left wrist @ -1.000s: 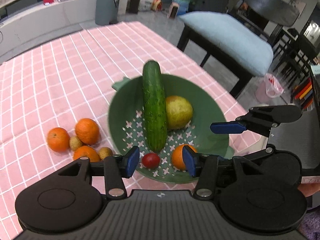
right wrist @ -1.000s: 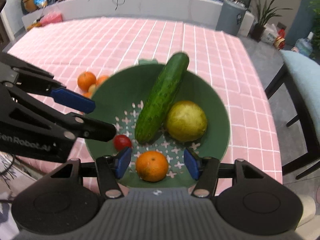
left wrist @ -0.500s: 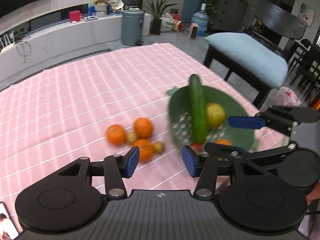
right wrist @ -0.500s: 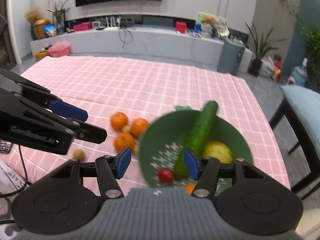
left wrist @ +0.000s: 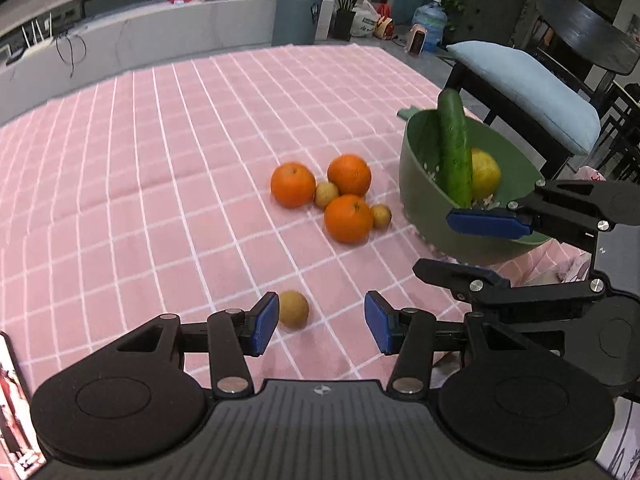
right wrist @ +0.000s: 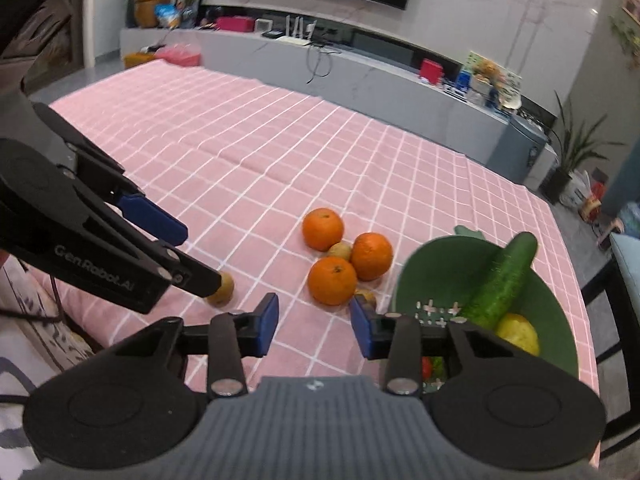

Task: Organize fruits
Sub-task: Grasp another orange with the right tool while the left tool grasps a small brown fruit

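The step in hand looks like the pickup of a loose fruit from the worktop (left wrist: 160,184). In the left wrist view the left gripper (left wrist: 321,326) stands wide and empty, low over the pink checked cloth, with a small brown fruit (left wrist: 294,309) just inside its left pad; whether pad and fruit touch cannot be told. In the right wrist view the same fruit (right wrist: 221,290) lies at about 9 o'clock, partly hidden behind the left gripper's finger.

The right gripper (right wrist: 314,325) is also wide and holds nothing. It hangs near the bowl (left wrist: 416,184), at about 3 o'clock in the left view. The bowl already carries a cucumber (left wrist: 454,152) leaning on its far rim, a yellow fruit (left wrist: 486,174) beside it, and something red low down in the right view, mostly hidden by the gripper body.

Still out on the cloth, between 12 and 1 o'clock from the left gripper, sits a tight cluster: three oranges (left wrist: 349,218) touching or nearly touching, with two more small brown fruits (left wrist: 327,195) tucked among them.

The next move, as I judge it, calls for shifting the left gripper a little to its left so the single fruit sits midway between the pads, then closing gently. It is round and will likely roll if nudged by one pad first. After that, a carry toward 2 o'clock and a release over the bowl, clear of the cucumber.
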Available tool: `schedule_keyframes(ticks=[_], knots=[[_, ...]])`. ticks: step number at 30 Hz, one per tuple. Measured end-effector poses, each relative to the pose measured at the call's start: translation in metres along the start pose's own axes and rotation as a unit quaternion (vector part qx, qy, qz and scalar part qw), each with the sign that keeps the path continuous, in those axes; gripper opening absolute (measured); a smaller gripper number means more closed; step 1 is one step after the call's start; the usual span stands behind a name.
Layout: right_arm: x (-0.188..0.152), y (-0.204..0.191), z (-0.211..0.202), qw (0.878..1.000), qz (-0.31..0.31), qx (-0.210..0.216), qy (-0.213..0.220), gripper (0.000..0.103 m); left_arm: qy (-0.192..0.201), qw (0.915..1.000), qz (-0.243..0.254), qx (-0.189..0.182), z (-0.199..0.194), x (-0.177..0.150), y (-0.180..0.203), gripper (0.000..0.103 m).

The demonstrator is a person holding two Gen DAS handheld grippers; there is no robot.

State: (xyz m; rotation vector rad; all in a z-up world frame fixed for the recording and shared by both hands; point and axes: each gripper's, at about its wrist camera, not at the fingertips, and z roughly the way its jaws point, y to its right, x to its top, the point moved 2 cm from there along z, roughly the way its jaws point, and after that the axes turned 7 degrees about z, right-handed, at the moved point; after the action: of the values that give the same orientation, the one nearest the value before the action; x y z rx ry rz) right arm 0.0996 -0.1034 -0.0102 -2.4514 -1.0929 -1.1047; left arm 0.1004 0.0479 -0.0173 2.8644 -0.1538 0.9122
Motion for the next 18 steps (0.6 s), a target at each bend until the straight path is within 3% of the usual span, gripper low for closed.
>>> schedule_keyframes(ticks=[15,18], knots=[[0.007,-0.013,0.042,0.991,-0.129,-0.018,-0.017,0.033,-0.05,0.9979,-0.04,-0.012,0.044,-0.007,-0.024,0.058],[0.008,-0.015,0.056,0.988,-0.151,-0.024,-0.027,0.033,-0.056,0.9976,-0.037,-0.016,0.048,-0.006,-0.025,0.052]])
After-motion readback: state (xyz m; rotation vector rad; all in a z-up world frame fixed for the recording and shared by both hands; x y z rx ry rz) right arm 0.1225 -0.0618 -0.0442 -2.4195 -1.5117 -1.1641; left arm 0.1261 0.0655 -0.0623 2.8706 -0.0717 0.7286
